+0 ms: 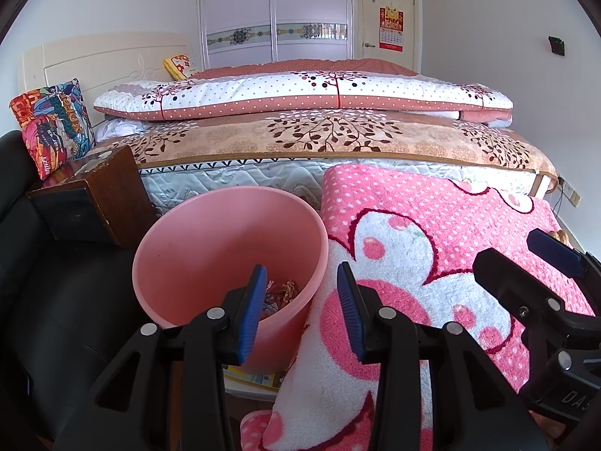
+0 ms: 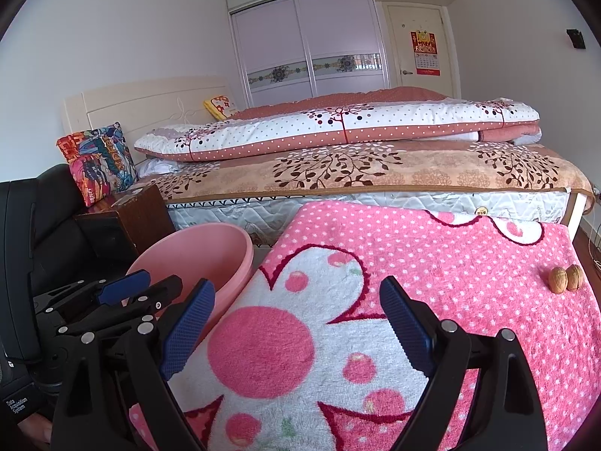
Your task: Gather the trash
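The left hand-held gripper (image 1: 300,300) is hovering over the near rim of the pink plastic bin (image 1: 229,248), its blue pads standing apart with nothing between them, so it is released. Crumpled wrappers (image 1: 280,293) are lying at the bottom of the bin, which suggests some trash is already collected. The bin is standing just beside the pink-and-white plush blanket (image 2: 375,300) that is covering the table, probably placed there so items picked off the blanket need only a short carry to be dropped in.

The right hand-held gripper (image 2: 296,330) is hanging above the blanket's flower pattern, jaws spread wide and empty, also released. It is pointing out across the blanket rather than at the bin, which reads as getting ready for the next pickup.

Two walnuts (image 2: 566,279) are sitting side by side, touching, near the far right edge of the blanket, well apart from both grippers. They are the only loose items visible on the blanket; whether they count as trash cannot be told. Reaching them would likely fall to the right gripper, since they lie on its side.

A dark wooden nightstand (image 1: 109,195) is standing behind the bin, against the bed (image 1: 319,139).
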The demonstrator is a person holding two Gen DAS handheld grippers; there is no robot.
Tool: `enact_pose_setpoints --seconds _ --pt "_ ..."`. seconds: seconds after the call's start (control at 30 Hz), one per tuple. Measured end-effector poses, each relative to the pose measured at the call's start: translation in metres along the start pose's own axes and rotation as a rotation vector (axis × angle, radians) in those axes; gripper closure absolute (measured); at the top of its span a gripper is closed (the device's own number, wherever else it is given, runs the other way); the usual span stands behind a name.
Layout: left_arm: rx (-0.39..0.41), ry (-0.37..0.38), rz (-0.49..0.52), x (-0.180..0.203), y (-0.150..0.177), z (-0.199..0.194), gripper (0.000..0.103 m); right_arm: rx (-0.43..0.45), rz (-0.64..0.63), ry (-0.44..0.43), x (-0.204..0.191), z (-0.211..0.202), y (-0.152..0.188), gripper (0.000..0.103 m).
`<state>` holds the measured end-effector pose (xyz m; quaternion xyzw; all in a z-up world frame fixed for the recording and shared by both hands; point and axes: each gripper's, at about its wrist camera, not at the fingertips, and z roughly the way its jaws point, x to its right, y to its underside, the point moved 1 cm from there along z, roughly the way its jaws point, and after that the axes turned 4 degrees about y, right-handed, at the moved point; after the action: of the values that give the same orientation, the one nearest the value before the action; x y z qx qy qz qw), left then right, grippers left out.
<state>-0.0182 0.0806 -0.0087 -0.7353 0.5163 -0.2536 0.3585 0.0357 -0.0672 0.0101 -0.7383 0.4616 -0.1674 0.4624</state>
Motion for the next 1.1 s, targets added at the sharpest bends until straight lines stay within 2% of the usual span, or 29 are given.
enact_pose_setpoints --seconds 1.1 --pt "-0.005 0.001 0.006 0.0015 -0.002 0.0027 0.064 -0.009 0.001 -0.002 0.0001 0.0025 0.0005 0.015"
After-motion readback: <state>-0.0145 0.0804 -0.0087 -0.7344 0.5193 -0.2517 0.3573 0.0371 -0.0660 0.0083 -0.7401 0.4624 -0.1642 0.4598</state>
